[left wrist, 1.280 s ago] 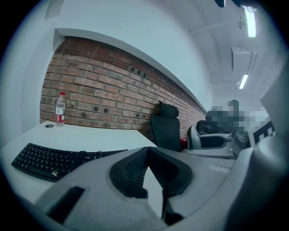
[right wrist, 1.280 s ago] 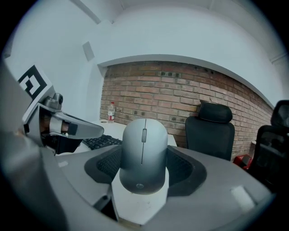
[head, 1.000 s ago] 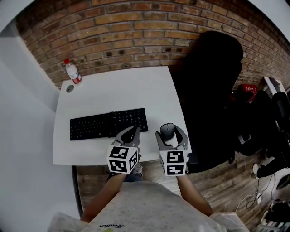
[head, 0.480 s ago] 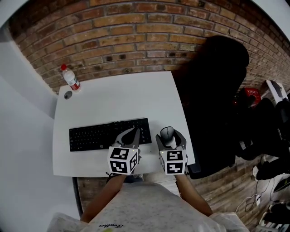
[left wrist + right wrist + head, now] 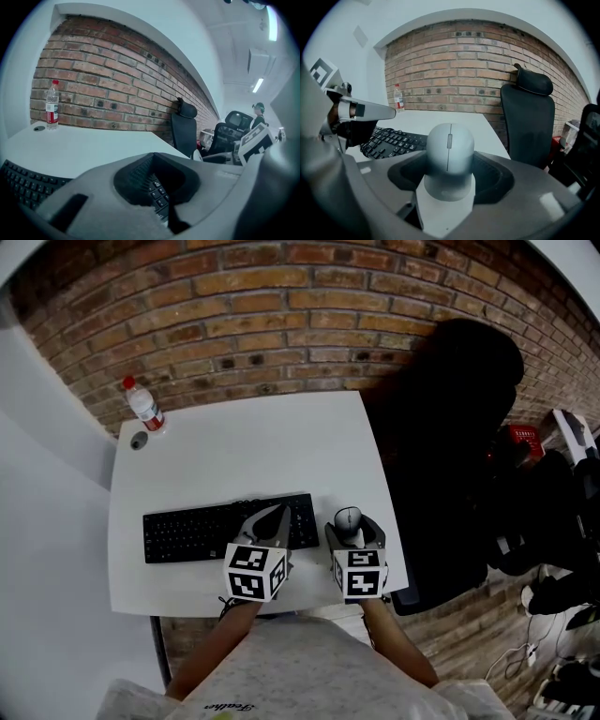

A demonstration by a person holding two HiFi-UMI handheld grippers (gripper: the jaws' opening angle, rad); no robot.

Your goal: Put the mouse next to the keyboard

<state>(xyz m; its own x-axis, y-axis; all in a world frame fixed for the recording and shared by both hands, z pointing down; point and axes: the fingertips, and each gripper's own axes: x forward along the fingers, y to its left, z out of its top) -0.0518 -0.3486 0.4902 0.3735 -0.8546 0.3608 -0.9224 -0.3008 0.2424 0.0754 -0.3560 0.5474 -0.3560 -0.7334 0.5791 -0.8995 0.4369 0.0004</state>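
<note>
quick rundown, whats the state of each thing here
mouse: held between the right gripper's jaws, just right of the keyboard
keyboard: lying flat on the table
bottle: upright, red cap on
left gripper: jaws together, empty, over the keyboard's right end
right gripper: jaws closed on the mouse
chair: empty, beside the table

The white tabletop (image 5: 262, 446) carries a black keyboard (image 5: 187, 531). Well behind the keyboard's left end stand a bottle (image 5: 145, 407) and a small round object (image 5: 140, 440).
</note>
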